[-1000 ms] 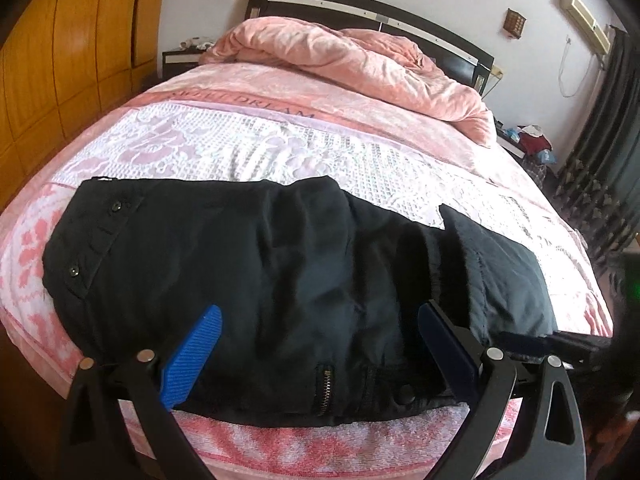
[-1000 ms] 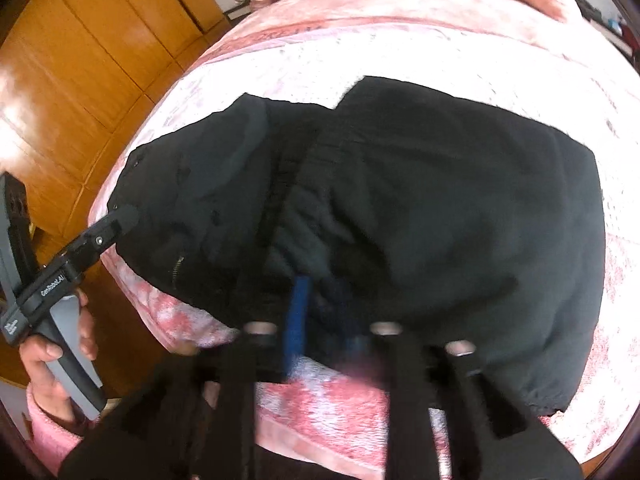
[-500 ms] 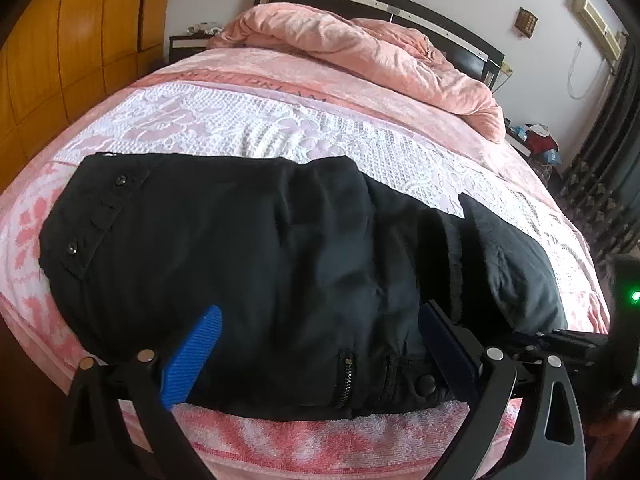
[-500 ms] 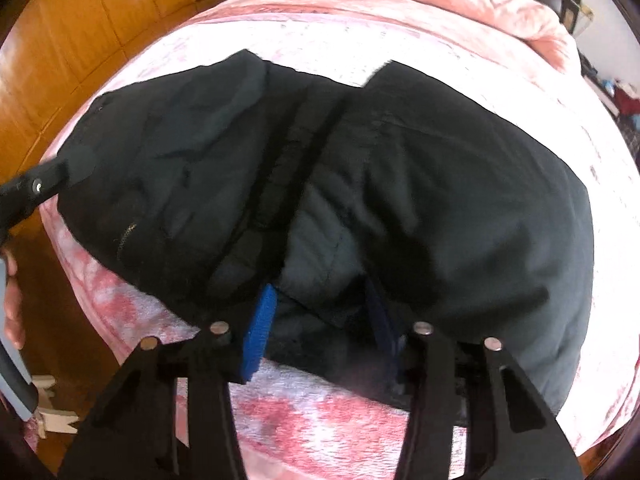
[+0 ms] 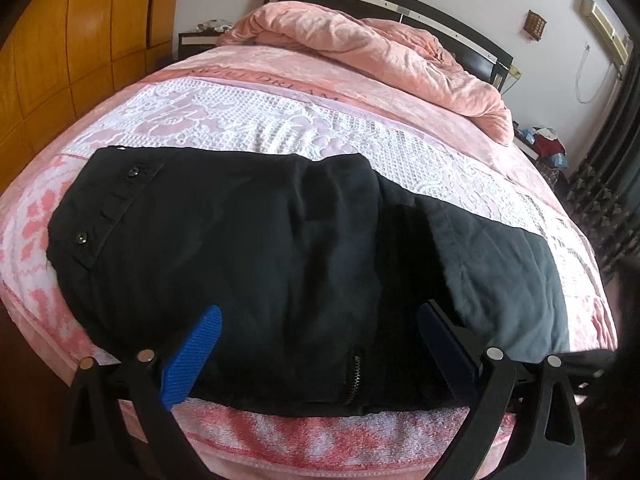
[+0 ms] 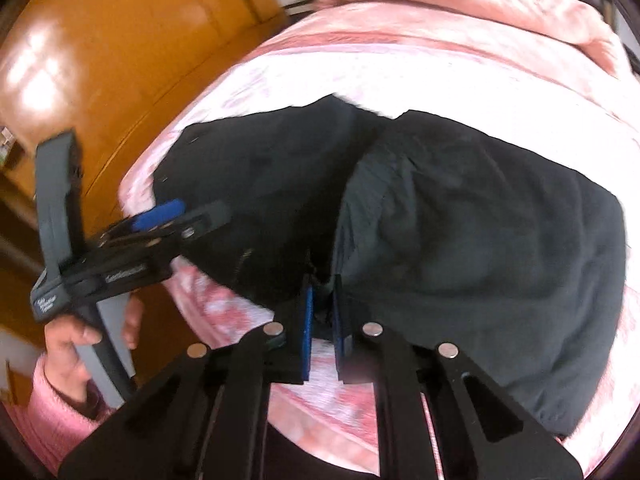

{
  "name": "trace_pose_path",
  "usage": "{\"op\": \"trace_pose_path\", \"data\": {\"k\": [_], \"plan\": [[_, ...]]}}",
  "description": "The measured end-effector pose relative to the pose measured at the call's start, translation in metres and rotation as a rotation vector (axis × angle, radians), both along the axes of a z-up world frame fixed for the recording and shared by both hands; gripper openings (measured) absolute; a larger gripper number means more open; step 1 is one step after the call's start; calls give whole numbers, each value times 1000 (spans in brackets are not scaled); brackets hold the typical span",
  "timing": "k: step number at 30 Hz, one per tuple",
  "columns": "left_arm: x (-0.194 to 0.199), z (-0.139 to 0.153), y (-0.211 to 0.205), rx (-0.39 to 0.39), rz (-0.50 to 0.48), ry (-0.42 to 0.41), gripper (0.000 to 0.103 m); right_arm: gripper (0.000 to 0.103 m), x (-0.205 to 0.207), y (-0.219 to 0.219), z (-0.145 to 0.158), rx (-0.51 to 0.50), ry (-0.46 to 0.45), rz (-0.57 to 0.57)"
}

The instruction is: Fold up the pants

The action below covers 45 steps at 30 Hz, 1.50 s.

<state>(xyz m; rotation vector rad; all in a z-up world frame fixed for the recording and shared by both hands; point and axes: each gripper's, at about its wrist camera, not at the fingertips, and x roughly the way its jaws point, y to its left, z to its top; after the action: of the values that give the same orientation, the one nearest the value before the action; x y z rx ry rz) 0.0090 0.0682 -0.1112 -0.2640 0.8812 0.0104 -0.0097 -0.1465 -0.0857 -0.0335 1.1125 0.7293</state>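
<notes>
Black pants [image 5: 280,256] lie folded on the pink bed, near its front edge; they also show in the right wrist view [image 6: 460,216]. A waistband with two buttons is at the left, a zipper at the front. My left gripper [image 5: 320,344] is open, its blue pads wide apart over the pants' front edge. It also shows in the right wrist view [image 6: 176,216], held in a hand. My right gripper [image 6: 322,308] has its blue pads close together, pinching a fold of the pants at the front edge.
A crumpled pink blanket [image 5: 380,52] lies by the dark headboard [image 5: 400,4]. Orange wooden wardrobe doors [image 5: 60,40] stand to the left. A nightstand with clutter [image 5: 544,148] and dark curtains [image 5: 608,168] are to the right.
My right gripper opened about half a second ago and has now closed on a fold at the pants' front edge. My left gripper stayed open and shifted slightly.
</notes>
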Motion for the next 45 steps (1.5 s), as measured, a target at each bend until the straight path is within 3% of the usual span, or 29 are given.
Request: {"op": "trace_pose_path", "data": {"k": [4,7,9,10,14,17,20,23,27,30,35,40,45], "plan": [[0,-1,-1,-4,5,12,99,7,-3,18,-26,-87,10,42],[5,0,-10,-2,-13,17,99,17,0,8,-27,-57,37,30],[7,3,-21,2,-40,8,99,49,2,-5,-17,-23,51,23],[8,5,-28,8,-59,2,99,52,0,-14,-8,3,36,16],[18,9,-59,35,-113,-4,99,50,7,-76,29,73,-17,-97],[31,-6,-83,94,-133,42,99,51,19,-128,33,-15,-62,-251],[39,-26,-94,133,-141,97,100,50,26,-162,14,-56,-13,-331],[43,-45,-94,98,-141,134,100,50,29,-172,-22,-135,35,-373],[37,-33,-86,70,-124,114,99,49,30,-167,-43,-168,34,-370],[21,-10,-62,33,-83,57,99,51,34,-162,-36,-184,21,-360],[0,7,18,-55,76,48,99,51,28,-150,-3,-29,14,-329],[-25,9,116,-79,285,62,99,51,30,-99,9,-15,2,-208],[-43,-7,192,-239,455,62,98,51,37,-41,7,9,35,-95]]}}
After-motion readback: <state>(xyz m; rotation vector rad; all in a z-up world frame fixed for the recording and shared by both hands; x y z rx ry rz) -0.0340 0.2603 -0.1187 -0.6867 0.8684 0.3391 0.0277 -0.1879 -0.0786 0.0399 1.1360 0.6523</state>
